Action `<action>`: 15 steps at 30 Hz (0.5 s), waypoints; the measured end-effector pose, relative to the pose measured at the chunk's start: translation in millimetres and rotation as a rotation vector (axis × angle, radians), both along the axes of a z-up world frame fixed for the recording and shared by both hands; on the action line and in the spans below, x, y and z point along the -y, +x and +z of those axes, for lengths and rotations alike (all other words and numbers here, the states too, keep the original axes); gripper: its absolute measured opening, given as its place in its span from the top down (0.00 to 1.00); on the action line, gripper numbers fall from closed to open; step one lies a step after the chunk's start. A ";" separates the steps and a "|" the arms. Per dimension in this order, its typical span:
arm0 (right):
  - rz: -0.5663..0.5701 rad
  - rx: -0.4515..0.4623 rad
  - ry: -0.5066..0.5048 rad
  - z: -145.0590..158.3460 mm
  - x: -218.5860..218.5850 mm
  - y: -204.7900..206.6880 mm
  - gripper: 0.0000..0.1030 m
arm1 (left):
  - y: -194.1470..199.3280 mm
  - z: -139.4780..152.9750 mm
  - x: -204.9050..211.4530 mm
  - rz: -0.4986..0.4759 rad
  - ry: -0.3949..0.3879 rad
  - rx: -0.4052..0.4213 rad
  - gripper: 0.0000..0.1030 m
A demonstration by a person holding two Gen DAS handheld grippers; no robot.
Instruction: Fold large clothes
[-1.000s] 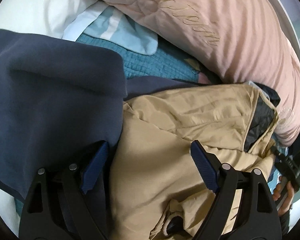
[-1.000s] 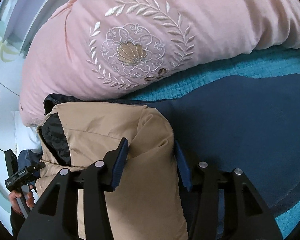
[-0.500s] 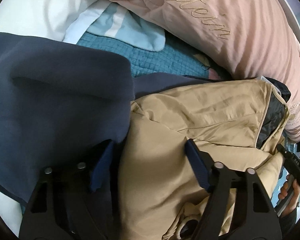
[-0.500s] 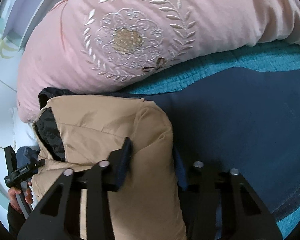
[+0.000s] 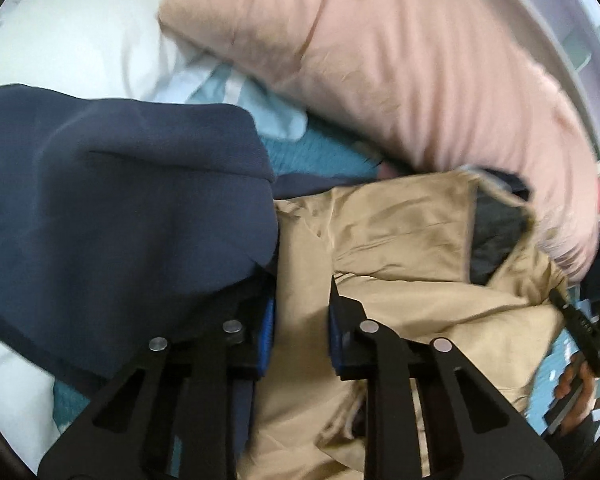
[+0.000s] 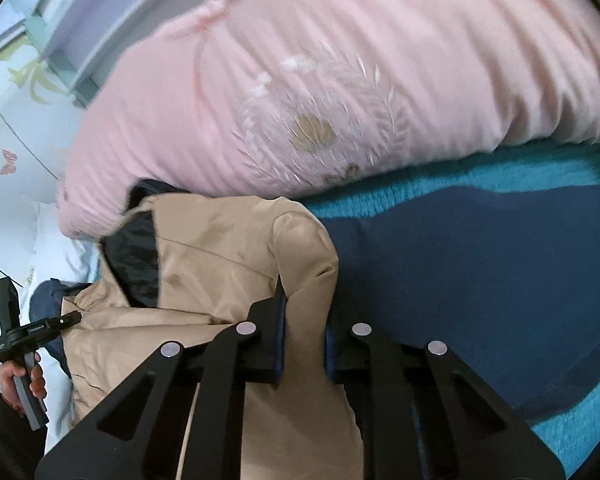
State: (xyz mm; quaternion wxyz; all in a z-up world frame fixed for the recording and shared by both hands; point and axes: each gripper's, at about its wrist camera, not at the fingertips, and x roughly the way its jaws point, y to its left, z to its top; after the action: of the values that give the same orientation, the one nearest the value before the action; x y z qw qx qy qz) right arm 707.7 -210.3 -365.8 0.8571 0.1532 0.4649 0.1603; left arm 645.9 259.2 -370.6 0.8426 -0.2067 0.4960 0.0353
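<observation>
Rumpled tan jacket (image 5: pixel 400 240) with dark lining showing

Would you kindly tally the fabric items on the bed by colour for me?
Tan: 1, the jacket, pinched by both the left gripper and the right gripper
Navy: 1, the garment
Pink: 1, the duvet
Teal: 1, the bedspread
White: 1, the pillow
Total: 5

Black jaws, blue pads (image 5: pixel 267 330), silver screws (image 6: pixel 247 328)
</observation>
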 end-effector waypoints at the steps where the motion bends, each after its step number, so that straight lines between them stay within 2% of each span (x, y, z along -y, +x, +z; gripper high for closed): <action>1: 0.000 0.016 0.008 7.3 -0.8 -5.7 0.87 | -5.1 4.5 0.5 0.004 -0.006 0.018 0.81; 5: -0.003 0.072 0.042 35.8 0.2 -30.9 0.87 | -44.2 31.3 4.8 0.008 -0.026 0.114 0.85; 8: -0.004 0.100 0.062 54.2 7.7 -50.4 0.87 | -74.2 50.1 10.1 0.008 -0.010 0.173 0.85; 15: -0.014 0.149 0.092 86.0 26.9 -117.1 0.87 | -140.4 76.5 34.3 0.023 -0.016 0.247 0.85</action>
State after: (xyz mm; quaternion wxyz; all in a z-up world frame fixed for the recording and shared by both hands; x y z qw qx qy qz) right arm 590.6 -237.2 -279.8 0.8825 0.1836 0.3909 0.1864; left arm 505.5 224.9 -294.1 0.8952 -0.2220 0.3862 0.0154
